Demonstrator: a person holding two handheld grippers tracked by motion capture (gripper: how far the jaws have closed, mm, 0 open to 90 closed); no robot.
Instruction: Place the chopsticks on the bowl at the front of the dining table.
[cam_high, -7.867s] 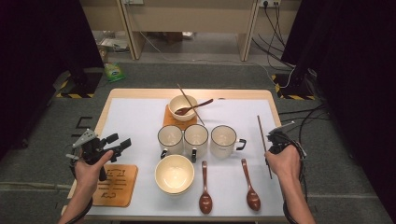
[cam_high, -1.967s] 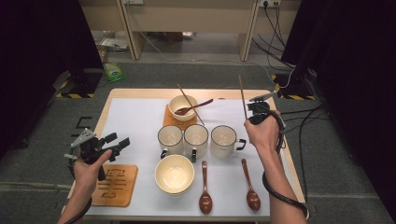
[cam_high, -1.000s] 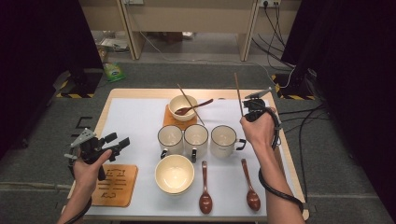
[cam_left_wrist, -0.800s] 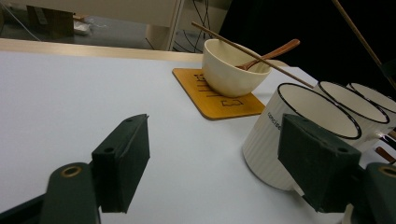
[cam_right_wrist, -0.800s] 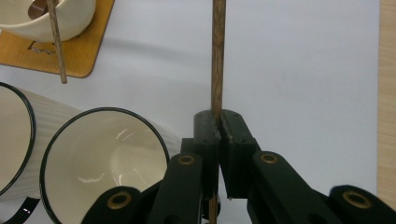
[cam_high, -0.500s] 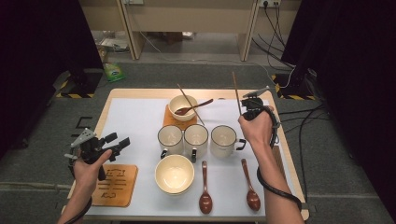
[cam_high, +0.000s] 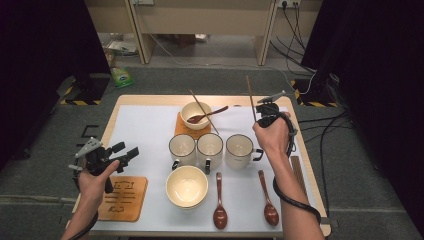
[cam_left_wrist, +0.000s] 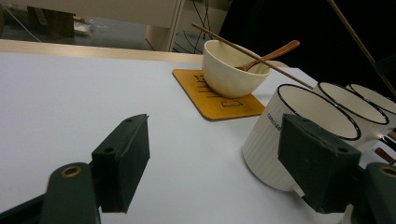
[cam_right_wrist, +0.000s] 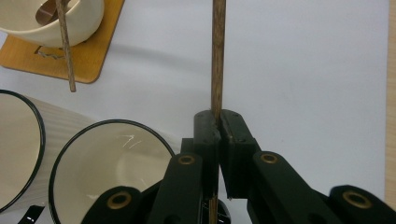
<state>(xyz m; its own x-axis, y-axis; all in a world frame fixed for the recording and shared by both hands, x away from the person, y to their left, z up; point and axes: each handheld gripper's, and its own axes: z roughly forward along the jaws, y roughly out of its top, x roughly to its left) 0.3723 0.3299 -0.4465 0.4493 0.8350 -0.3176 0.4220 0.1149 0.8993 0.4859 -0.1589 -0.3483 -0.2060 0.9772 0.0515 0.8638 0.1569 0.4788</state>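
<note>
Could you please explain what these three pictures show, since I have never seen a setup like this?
A person holds a two-jaw tool in each hand. The high view looks down on the table; the other two views come from cameras riding on the tools. The left gripper is open and holds nothing. The right gripper is shut on a wooden chopstick, held above the table. On the table are three mugs, an empty bowl, two spoons, a coaster, and a far bowl on a second coaster holding a spoon and another chopstick.

A: Back of the desk (cam_high: 150, 125)?
B: Bowl (cam_high: 196, 115) on a coaster (cam_high: 182, 131), spoon and chopstick in it.
A: Middle?
B: Three mugs (cam_high: 210, 150) abreast; before them a second bowl (cam_high: 187, 186), two spoons (cam_high: 220, 202) to its right.
</note>
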